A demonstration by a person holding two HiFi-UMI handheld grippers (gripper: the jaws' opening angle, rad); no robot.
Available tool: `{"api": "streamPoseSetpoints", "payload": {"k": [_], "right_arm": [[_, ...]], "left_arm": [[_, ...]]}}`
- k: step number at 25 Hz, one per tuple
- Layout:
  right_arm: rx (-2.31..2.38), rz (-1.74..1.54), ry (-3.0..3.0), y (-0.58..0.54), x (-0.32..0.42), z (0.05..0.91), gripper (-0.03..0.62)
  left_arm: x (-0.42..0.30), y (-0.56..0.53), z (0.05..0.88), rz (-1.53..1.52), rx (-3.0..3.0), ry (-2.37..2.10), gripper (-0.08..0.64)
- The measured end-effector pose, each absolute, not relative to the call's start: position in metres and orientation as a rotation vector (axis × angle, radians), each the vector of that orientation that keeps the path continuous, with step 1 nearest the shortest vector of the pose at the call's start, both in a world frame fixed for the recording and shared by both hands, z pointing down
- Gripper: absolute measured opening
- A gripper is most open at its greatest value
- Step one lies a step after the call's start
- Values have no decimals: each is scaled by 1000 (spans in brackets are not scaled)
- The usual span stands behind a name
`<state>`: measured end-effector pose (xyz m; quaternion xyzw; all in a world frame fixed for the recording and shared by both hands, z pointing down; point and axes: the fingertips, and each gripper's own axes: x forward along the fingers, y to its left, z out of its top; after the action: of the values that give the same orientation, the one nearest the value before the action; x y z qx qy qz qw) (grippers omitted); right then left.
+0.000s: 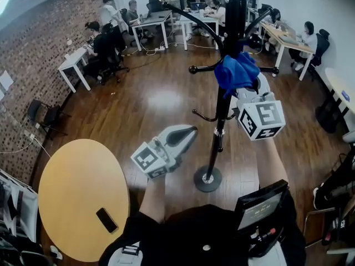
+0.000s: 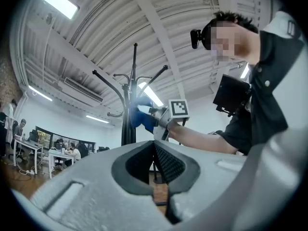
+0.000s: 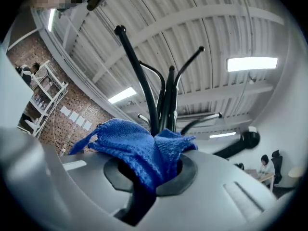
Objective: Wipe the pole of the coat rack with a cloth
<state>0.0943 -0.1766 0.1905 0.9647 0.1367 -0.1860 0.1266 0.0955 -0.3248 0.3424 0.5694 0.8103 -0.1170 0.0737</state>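
Note:
A black coat rack stands on the wood floor; its pole rises from a round base with curved hooks higher up. My right gripper is shut on a blue cloth, and the cloth is pressed against the pole near the hooks. In the right gripper view the blue cloth bulges out of the jaws just below the pole. My left gripper hangs left of the pole, lower down, shut with nothing in it. From the left gripper view the pole and cloth show ahead.
A round wooden table with a dark phone on it is at the lower left. White desks with seated people line the far side. A brick wall runs along the left. A black device hangs at my chest.

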Motion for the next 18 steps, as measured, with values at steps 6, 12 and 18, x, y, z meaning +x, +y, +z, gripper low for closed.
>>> {"api": "streamPoseSetpoints", "payload": {"k": [6, 12, 18], "right_arm": [[3033, -241, 393, -172, 103, 310, 40], [3332, 432, 242, -192, 106, 498, 40], [3590, 308, 479, -188, 44, 565, 38]], "left_arm": [[105, -326, 358, -267, 1692, 2444, -3], [111, -318, 402, -116, 1661, 2468, -3], [133, -297, 469, 34, 1606, 2517, -3]]}}
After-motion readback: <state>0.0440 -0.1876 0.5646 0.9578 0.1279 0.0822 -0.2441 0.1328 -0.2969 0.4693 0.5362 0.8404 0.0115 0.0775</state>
